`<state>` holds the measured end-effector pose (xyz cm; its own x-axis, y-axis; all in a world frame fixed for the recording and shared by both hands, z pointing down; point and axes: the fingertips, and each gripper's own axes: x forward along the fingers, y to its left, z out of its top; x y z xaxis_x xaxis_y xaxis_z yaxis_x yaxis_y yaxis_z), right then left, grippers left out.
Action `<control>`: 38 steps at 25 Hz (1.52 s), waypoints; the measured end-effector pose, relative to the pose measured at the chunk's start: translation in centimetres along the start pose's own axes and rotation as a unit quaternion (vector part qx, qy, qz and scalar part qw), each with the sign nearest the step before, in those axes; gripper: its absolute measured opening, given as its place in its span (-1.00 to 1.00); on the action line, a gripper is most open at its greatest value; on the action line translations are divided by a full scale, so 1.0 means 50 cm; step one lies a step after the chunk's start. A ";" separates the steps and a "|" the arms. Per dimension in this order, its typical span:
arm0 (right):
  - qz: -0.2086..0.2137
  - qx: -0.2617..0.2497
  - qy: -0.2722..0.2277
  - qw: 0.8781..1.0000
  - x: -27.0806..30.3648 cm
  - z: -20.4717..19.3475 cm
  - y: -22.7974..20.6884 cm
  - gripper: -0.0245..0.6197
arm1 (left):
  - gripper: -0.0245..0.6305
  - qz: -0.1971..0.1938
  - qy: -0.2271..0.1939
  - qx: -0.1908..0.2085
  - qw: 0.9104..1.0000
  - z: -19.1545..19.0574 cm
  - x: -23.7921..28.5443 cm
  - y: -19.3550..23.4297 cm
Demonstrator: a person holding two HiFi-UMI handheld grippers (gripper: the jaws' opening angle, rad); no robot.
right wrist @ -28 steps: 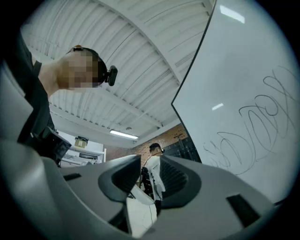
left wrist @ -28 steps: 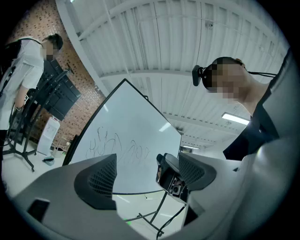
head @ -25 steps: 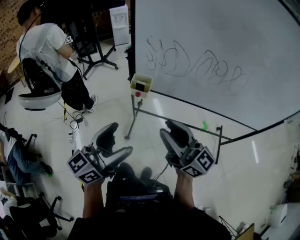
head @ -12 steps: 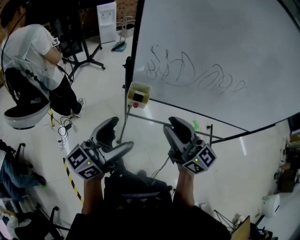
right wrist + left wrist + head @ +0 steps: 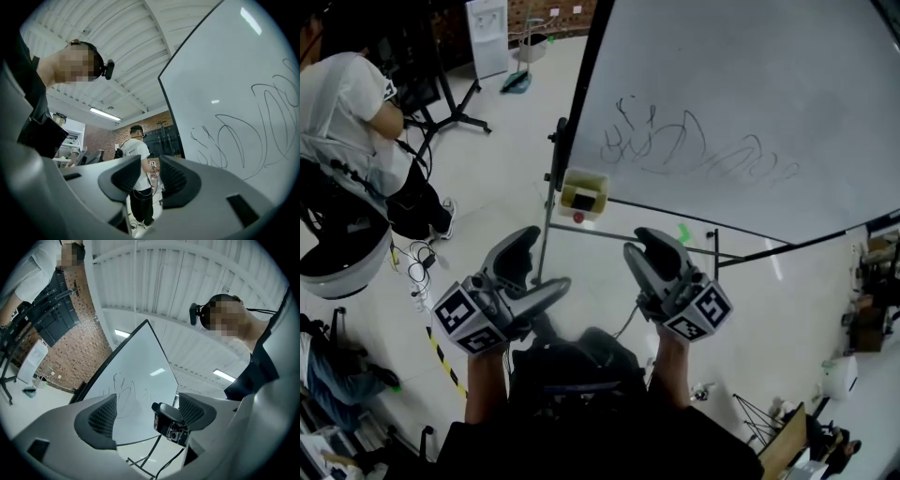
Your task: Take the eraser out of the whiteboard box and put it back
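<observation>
You are holding the left tongs (image 5: 147, 416) wide apart and empty, the right tongs (image 5: 151, 180) narrowly parted, gripping nothing.

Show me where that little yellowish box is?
In the head view, left of centre: the box sits at the lower left corner of the whiteboard.

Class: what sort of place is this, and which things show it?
Likely a lab or workshop: a scribbled whiteboard, a brick wall, a ribbed roof with strip lights.
</observation>
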<state>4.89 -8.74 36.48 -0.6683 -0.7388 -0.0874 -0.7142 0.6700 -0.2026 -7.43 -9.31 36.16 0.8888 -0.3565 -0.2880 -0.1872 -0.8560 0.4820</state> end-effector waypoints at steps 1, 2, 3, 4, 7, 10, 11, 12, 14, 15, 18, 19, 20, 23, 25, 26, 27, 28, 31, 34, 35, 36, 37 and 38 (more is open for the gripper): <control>-0.002 -0.001 0.003 1.000 0.009 -0.006 -0.001 -0.52 | 0.34 -0.003 0.000 -0.002 1.000 0.001 -0.001 0.009; -0.005 -0.001 0.007 1.000 0.016 -0.013 -0.001 -0.52 | 0.34 -0.005 0.000 -0.004 1.000 0.001 -0.002 0.017; -0.007 -0.001 0.013 1.000 0.022 -0.021 -0.002 -0.52 | 0.34 -0.008 0.001 -0.009 1.000 -0.001 -0.004 0.023; -0.010 -0.002 0.018 1.000 0.027 -0.028 -0.003 -0.52 | 0.34 -0.010 0.003 -0.014 1.000 -0.003 -0.007 0.029; -0.017 -0.012 0.031 0.999 0.043 -0.036 -0.010 -0.44 | 0.34 -0.014 0.002 -0.020 1.000 0.000 -0.007 0.045; -0.021 -0.022 0.045 0.999 0.057 -0.045 -0.029 -0.40 | 0.34 -0.013 0.002 -0.019 1.000 0.006 0.002 0.060; -0.020 -0.024 0.049 0.998 0.061 -0.050 -0.037 -0.39 | 0.34 -0.011 0.002 -0.017 1.000 0.008 0.007 0.064; -0.019 -0.025 0.053 0.998 0.065 -0.055 -0.046 -0.38 | 0.34 -0.009 0.003 -0.015 1.000 0.008 0.013 0.068; -0.014 -0.028 0.064 0.997 0.074 -0.070 -0.069 -0.36 | 0.34 -0.002 0.006 -0.009 1.000 0.006 0.025 0.079; -0.010 -0.029 0.071 0.997 0.079 -0.080 -0.082 -0.34 | 0.34 0.004 0.007 -0.005 1.000 0.004 0.031 0.086; 0.000 -0.033 0.094 0.995 0.092 -0.105 -0.120 -0.27 | 0.34 0.024 0.004 -0.001 1.000 0.004 0.046 0.105; 0.003 -0.038 0.101 0.994 0.096 -0.110 -0.133 -0.27 | 0.34 0.029 0.003 0.001 1.000 0.006 0.053 0.108; 0.006 -0.042 0.108 0.993 0.101 -0.115 -0.147 -0.27 | 0.34 0.034 0.004 0.006 0.999 0.009 0.061 0.110; 0.022 -0.055 0.132 0.990 0.118 -0.137 -0.181 -0.26 | 0.34 0.047 0.002 0.017 0.999 0.015 0.082 0.115; 0.028 -0.065 0.149 0.986 0.131 -0.159 -0.199 -0.25 | 0.34 0.056 0.002 0.021 0.998 0.015 0.092 0.119; 0.029 -0.070 0.161 0.984 0.138 -0.174 -0.209 -0.25 | 0.34 0.059 0.003 0.023 0.998 0.014 0.096 0.121; 0.028 -0.074 0.176 0.981 0.145 -0.191 -0.220 -0.24 | 0.34 0.062 0.003 0.023 0.998 0.013 0.099 0.124; 0.027 -0.080 0.191 0.978 0.153 -0.210 -0.229 -0.23 | 0.34 0.066 0.003 0.024 0.998 0.013 0.102 0.127; 0.031 -0.097 0.228 0.968 0.176 -0.262 -0.252 -0.23 | 0.34 0.075 0.003 0.026 0.997 0.011 0.106 0.133; 0.037 -0.110 0.259 0.959 0.195 -0.307 -0.268 -0.23 | 0.34 0.083 0.003 0.029 0.996 0.011 0.108 0.136; 0.038 -0.116 0.270 0.955 0.200 -0.321 -0.273 -0.23 | 0.34 0.086 0.002 0.029 0.996 0.010 0.107 0.138; 0.037 -0.122 0.280 0.951 0.204 -0.334 -0.276 -0.23 | 0.34 0.088 0.002 0.029 0.996 0.010 0.106 0.140; 0.037 -0.127 0.290 0.948 0.205 -0.348 -0.280 -0.23 | 0.34 0.090 0.002 0.028 0.996 0.008 0.106 0.141; 0.036 -0.129 0.298 0.945 0.205 -0.360 -0.284 -0.23 | 0.34 0.092 0.002 0.027 0.995 0.006 0.105 0.142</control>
<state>4.41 -24.52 56.03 -0.6608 -0.5700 0.4883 -0.6380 0.7693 0.0346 -4.21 -17.36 37.80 0.8390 -0.5077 -0.1960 -0.3689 -0.7954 0.4809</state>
